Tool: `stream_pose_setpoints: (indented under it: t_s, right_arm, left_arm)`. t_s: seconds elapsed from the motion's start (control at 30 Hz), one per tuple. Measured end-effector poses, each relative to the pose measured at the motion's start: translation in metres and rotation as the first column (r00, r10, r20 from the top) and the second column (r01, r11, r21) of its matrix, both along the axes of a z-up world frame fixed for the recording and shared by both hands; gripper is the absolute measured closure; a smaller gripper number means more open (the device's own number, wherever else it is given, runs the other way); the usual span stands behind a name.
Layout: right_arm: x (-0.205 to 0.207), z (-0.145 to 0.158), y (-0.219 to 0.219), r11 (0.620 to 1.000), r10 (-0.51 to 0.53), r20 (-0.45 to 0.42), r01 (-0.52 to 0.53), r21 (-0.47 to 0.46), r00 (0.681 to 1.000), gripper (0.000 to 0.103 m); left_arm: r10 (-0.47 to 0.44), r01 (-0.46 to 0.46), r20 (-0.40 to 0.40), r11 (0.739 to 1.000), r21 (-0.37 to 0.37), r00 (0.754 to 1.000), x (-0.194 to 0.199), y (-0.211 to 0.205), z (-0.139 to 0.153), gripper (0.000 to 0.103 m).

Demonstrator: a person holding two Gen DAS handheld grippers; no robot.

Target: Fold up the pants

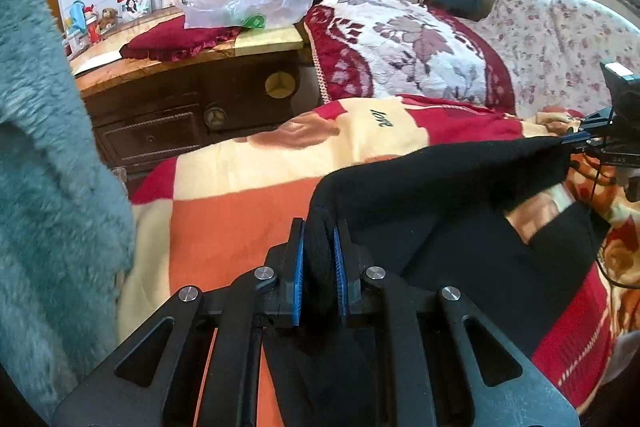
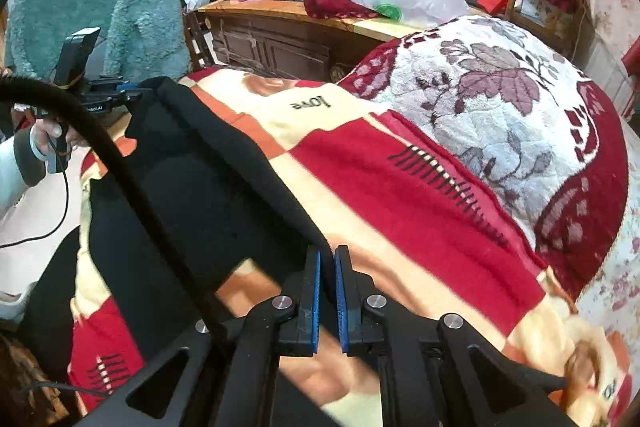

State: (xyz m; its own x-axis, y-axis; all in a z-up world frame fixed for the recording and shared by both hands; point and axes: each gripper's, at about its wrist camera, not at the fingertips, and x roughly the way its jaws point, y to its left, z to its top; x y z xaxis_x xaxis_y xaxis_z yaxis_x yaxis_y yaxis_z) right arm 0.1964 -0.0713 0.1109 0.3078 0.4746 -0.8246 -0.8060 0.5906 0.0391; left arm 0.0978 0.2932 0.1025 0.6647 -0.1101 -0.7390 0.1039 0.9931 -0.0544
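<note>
While my left gripper (image 1: pixel 320 255) clamps the black pants (image 1: pixel 440 195), my right gripper (image 2: pixel 328 291) pinches their other edge above the blanket (image 2: pixel 400 187).

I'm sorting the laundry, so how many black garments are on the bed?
1: the black fabric pants lie on the patterned blanket, one end pinched by the left gripper, the other by the right gripper. More may be hidden.

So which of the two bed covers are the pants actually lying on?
The black pants lie on the orange, cream and red "love" blanket. The maroon-and-white floral quilt is bunched up beyond, untouched.
</note>
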Motion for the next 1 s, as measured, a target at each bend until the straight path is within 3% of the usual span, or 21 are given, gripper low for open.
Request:
stream_pose_setpoints:
  t_s: [0.3,0.57,0.83,1.0]
  right_arm:
    - [-0.068,0.007,-0.021,0.998,0.002,-0.022,-0.001,0.057,1.0,0.097]
    - [-0.128,-0.024,-0.046,0.995,-0.02,-0.119,0.032,0.097,0.993,0.097]
    - [-0.152,-0.071,-0.054,0.995,-0.056,-0.219,0.072,0.066,0.974,0.098]
    - [-0.153,-0.079,-0.057,0.984,-0.127,-0.266,0.155,0.089,0.956,0.097]
  left_arm:
    - [-0.019,0.02,0.028,0.999,-0.028,0.999,-0.065,-0.009,0.008,0.091]
    - [-0.003,0.003,-0.018,0.999,-0.043,1.0,-0.114,-0.016,-0.016,0.091]
    - [0.066,-0.075,-0.069,0.987,-0.143,0.995,-0.146,-0.016,-0.045,0.091]
    - [0.129,-0.144,-0.074,0.952,-0.271,0.989,-0.157,-0.01,-0.041,0.088]
